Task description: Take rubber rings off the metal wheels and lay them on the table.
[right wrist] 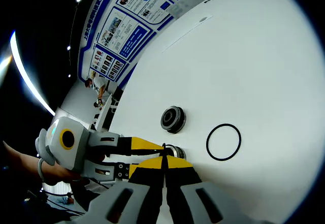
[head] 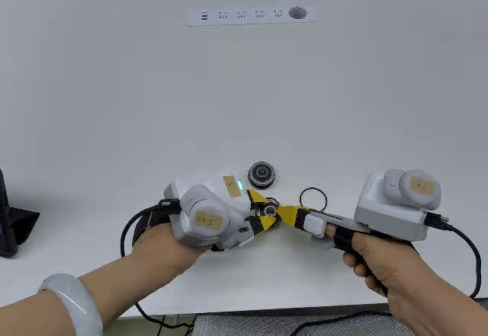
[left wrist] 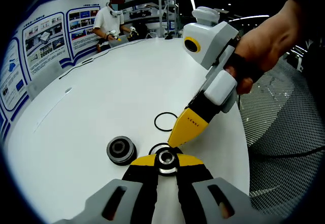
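Observation:
My left gripper (head: 264, 214) (left wrist: 166, 162) is shut on a small metal wheel (head: 269, 207) (left wrist: 166, 157) (right wrist: 176, 152) just above the table. A black rubber ring (left wrist: 154, 148) hangs partly off that wheel. My right gripper (head: 281, 212) (right wrist: 163, 159) comes in from the right, its yellow jaws pressed together on the edge of this ring. Its tip (left wrist: 177, 136) touches the wheel. A second wheel (head: 261, 172) (left wrist: 121, 149) (right wrist: 173, 118) with its black ring on stands on the table just behind. One loose ring (head: 313, 198) (left wrist: 165, 121) (right wrist: 223, 141) lies flat to the right.
A white power strip (head: 252, 14) lies at the table's far side. A black stand (head: 11, 225) sits at the left edge. Gripper cables trail over the front edge (head: 229, 305). Another person (left wrist: 109, 23) works at a far table.

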A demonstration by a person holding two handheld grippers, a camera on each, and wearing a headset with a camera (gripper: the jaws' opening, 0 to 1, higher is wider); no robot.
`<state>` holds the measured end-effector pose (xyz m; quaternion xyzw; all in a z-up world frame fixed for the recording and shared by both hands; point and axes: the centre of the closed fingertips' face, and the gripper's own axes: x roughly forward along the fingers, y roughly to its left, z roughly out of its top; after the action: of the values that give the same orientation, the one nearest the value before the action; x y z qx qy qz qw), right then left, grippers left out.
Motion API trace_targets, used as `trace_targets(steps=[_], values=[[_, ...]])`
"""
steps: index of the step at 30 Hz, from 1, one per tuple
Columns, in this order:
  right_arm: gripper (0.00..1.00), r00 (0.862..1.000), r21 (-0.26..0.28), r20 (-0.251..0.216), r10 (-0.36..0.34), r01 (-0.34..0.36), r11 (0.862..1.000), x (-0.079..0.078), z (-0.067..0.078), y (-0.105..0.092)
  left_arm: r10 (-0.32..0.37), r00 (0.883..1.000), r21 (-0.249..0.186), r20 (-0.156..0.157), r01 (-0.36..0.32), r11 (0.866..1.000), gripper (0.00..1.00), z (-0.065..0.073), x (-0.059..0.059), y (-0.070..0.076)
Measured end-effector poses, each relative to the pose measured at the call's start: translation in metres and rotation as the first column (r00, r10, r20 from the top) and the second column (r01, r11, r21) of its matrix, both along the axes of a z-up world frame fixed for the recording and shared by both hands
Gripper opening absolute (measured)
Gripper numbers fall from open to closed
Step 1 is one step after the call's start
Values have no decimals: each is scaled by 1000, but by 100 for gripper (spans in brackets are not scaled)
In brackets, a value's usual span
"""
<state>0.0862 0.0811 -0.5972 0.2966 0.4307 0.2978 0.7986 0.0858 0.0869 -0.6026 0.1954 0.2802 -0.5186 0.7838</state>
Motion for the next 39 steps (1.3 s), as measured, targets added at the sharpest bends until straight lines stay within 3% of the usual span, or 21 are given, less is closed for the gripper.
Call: trace_targets(steps=[20, 33, 39], values=[[2, 1000, -5, 4, 1, -1, 1000, 1, 0, 0, 13, 999, -47, 38, -11, 999, 22, 11, 1, 2], [2, 1000, 16, 9, 3, -3, 1000, -3, 7, 2, 39, 998, -34, 42, -38, 999, 37, 7, 2, 10], [2, 1000, 31, 13, 6, -6, 1000, -5, 13, 4, 48, 998, -32, 39, -47, 998, 38, 7, 0, 13]])
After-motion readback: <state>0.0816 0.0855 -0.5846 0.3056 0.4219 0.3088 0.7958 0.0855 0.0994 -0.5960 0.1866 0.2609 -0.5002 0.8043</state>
